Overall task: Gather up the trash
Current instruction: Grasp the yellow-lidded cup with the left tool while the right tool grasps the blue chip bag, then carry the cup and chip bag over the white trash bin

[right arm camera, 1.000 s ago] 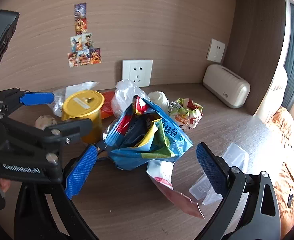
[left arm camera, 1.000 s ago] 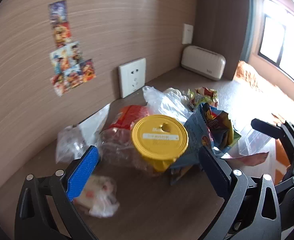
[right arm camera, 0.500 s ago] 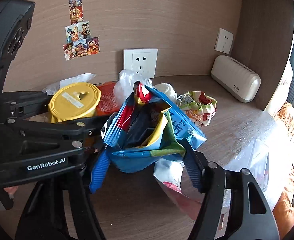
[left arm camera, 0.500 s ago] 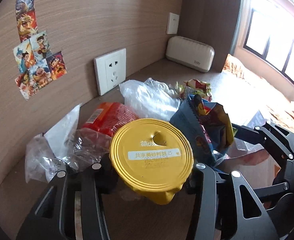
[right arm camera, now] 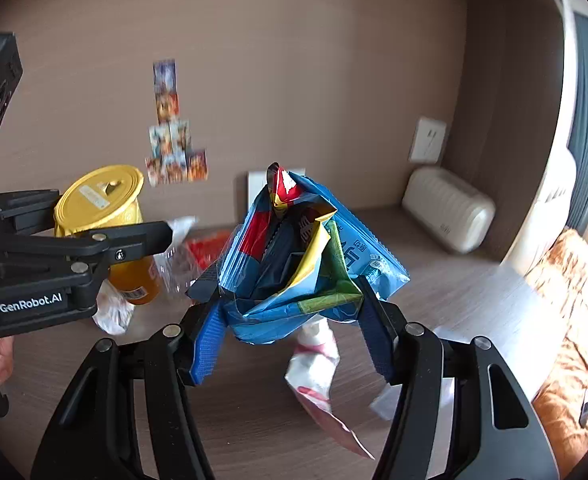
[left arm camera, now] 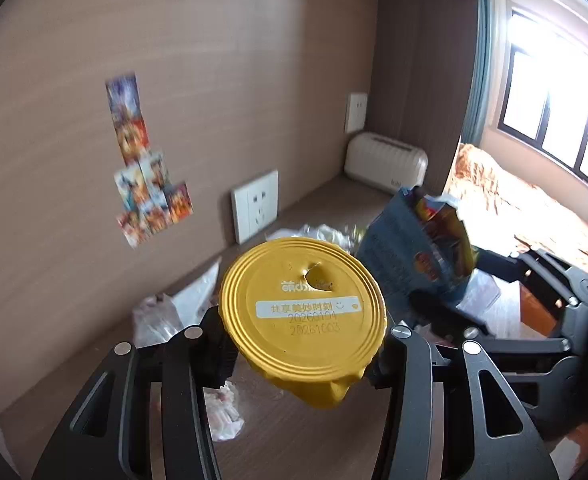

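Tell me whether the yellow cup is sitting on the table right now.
No: the left gripper is clamped on the yellow cup, holding it clear above the table.

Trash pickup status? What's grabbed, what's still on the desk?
Done: nothing visibly binned; no bin in view.
In hand: left gripper is clamped on the yellow cup. Right gripper, whose jaws have just been closing, pinches the blue bag. Both are clear of the desk.
Left: red wrapper, clear plastic, white wad and red-white packet lie on the desk.
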{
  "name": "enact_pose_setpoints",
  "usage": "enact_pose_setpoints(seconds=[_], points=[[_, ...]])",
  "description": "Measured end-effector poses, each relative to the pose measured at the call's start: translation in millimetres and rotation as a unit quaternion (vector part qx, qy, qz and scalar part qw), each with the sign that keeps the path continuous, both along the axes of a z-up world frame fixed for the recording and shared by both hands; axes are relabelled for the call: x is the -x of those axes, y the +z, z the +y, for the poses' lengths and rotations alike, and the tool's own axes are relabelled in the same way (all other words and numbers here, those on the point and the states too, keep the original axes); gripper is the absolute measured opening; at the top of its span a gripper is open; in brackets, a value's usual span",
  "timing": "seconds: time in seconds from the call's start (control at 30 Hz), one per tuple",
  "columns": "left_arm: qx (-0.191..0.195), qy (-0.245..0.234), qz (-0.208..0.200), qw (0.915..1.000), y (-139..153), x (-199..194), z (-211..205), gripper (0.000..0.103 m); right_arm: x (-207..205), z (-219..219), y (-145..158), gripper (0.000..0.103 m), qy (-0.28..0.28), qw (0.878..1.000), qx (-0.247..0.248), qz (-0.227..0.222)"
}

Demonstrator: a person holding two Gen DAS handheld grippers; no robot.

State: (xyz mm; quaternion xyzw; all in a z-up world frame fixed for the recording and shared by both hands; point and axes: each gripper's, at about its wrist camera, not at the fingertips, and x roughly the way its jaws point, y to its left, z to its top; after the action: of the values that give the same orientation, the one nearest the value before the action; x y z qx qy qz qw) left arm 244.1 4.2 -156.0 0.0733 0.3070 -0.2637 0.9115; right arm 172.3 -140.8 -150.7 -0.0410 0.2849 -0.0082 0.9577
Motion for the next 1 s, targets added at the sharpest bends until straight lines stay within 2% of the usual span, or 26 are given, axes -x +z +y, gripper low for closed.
enact_pose_setpoints(seconds=[0.23, 0.43, 0.73, 1.0], points=[[0.011, -0.014, -0.023, 0.9996, 31, 34, -21, 0.048, 42, -23, 43, 0.062, -0.016, 0.999, 0.015, -0.045], [0.024, -0.052, -0.028, 0.9980, 47, 67, -64, 0.048, 88, -59, 64, 0.062, -0.050, 0.997, 0.021, -0.058], [0.029, -0.123, -0.011, 0.9919, 43, 119, -145, 0.046, 157, -126, 65, 0.062, -0.121, 0.991, 0.029, -0.048], [0.021, -0.193, 0.014, 0.9809, 30, 167, -223, 0.046, 225, -191, 48, 0.062, -0.197, 0.980, 0.035, -0.019]])
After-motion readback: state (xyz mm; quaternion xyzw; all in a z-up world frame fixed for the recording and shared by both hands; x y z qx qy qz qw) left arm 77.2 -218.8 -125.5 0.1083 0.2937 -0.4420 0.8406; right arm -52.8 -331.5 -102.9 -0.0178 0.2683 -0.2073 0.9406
